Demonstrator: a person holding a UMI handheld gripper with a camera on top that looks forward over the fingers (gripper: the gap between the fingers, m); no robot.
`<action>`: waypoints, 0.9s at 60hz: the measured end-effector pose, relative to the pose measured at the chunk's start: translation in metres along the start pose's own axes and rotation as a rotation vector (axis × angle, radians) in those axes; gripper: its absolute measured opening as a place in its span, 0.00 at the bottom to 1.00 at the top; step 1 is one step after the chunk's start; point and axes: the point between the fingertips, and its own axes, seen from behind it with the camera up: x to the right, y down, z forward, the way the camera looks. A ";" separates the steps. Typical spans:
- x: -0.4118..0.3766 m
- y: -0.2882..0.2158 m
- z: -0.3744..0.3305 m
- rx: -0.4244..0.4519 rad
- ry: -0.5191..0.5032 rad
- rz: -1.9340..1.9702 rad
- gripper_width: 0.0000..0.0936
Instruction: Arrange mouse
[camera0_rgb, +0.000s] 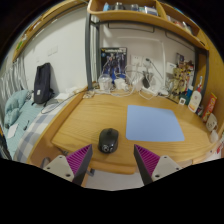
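A black mouse (108, 140) lies on the wooden desk (90, 115), just left of a light blue mouse mat (154, 123). My gripper (114, 162) is open and empty. Its two fingers with magenta pads (74, 160) stand wide apart near the desk's front edge. The mouse sits just ahead of the fingers, about in line with the gap between them, not touched by either.
A box with a robot picture (112, 66) stands at the back of the desk, with cables and small figures (182, 78) to its right. Bottles (205, 104) stand at the right edge. A black bag (42, 82) hangs at the left. Shelves run overhead.
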 end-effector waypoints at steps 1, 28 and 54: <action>-0.002 0.000 0.006 -0.006 0.002 0.002 0.90; -0.020 -0.007 0.099 -0.015 0.068 0.040 0.71; -0.030 -0.008 0.100 -0.061 0.044 0.012 0.29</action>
